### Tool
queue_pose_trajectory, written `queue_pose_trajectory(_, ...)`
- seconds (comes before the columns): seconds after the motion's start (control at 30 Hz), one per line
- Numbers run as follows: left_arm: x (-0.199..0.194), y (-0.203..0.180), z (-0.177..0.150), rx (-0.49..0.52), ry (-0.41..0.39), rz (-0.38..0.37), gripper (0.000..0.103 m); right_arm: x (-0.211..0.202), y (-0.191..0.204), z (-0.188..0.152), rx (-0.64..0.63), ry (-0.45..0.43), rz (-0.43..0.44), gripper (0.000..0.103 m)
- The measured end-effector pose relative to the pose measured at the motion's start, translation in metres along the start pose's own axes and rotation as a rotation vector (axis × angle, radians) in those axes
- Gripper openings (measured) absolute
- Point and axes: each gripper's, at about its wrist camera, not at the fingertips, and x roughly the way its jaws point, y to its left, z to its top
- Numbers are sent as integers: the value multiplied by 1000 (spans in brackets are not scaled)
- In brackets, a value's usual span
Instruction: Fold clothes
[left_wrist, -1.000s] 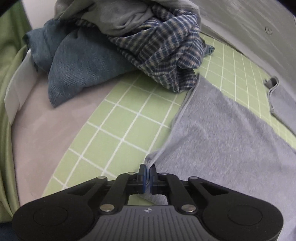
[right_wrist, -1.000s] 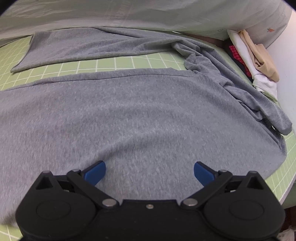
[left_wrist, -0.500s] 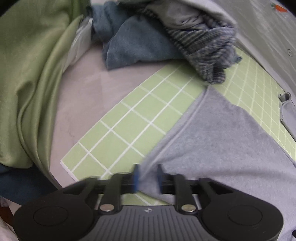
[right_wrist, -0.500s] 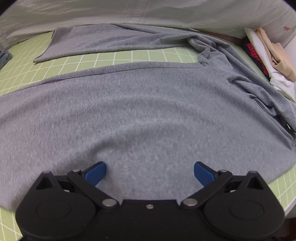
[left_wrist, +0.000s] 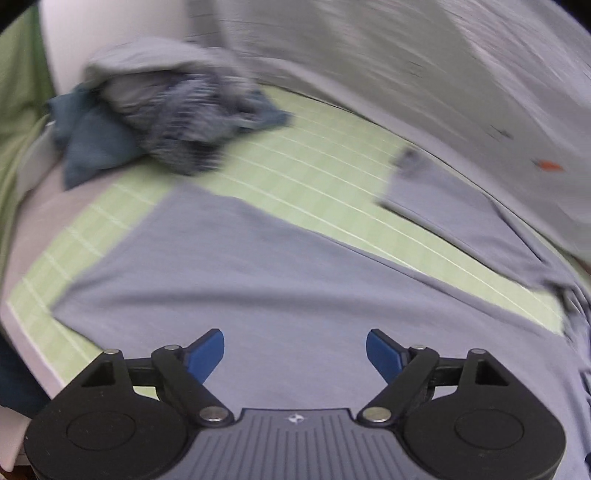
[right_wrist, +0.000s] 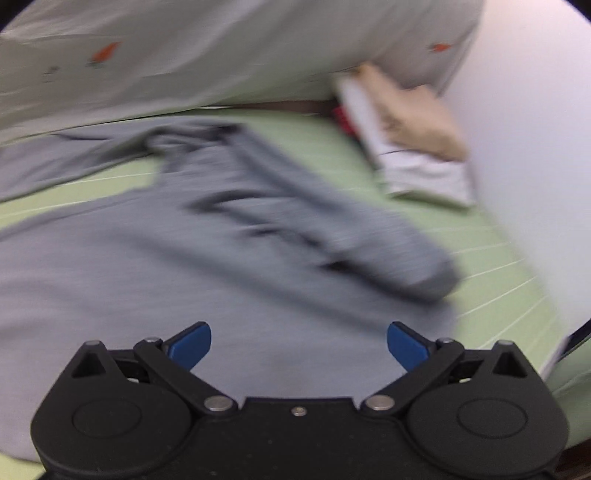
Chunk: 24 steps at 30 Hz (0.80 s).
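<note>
A grey long-sleeved shirt (left_wrist: 280, 280) lies spread on the green gridded mat (left_wrist: 303, 177). One sleeve (left_wrist: 443, 199) reaches across the mat at the back. My left gripper (left_wrist: 295, 350) is open and empty above the shirt's body. In the right wrist view the same shirt (right_wrist: 155, 266) fills the foreground, with a bunched sleeve (right_wrist: 332, 236) lying across it. My right gripper (right_wrist: 299, 341) is open and empty above the shirt. Both views are blurred by motion.
A heap of unfolded clothes, blue and checked (left_wrist: 166, 122), sits at the mat's far left. A stack of folded clothes (right_wrist: 410, 147) sits at the far right by a white wall. A pale cloth (right_wrist: 221, 55) hangs along the back.
My left gripper let go of the shirt's corner, opened wide and swung right over the shirt. My right gripper stayed open and swung right toward the bunched sleeve.
</note>
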Motion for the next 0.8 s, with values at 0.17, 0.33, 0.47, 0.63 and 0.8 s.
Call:
queue_pose_trajectory(0.17, 1, -78, -34, 62, 31, -29, 86, 38, -65, 8, -90, -29, -93, 102)
queue_pose_trajectory(0.33, -3, -136, -46, 70, 38, -49, 86, 72, -93, 17, -239, -32, -122, 80)
queue_pose_trajectory(0.47, -6, -173, -48, 95, 29, -44, 86, 77, -113, 39, -245, -74, 2, 10)
queue_pose_trajectory(0.63, 9, -196, -37, 38, 50, -32, 86, 96, -126, 109, -188, -203, 9, 4)
queue_pose_trajectory(0.8, 19, -219, -19, 37, 37, -9, 86, 141, -108, 192, -131, -306, 54, 6)
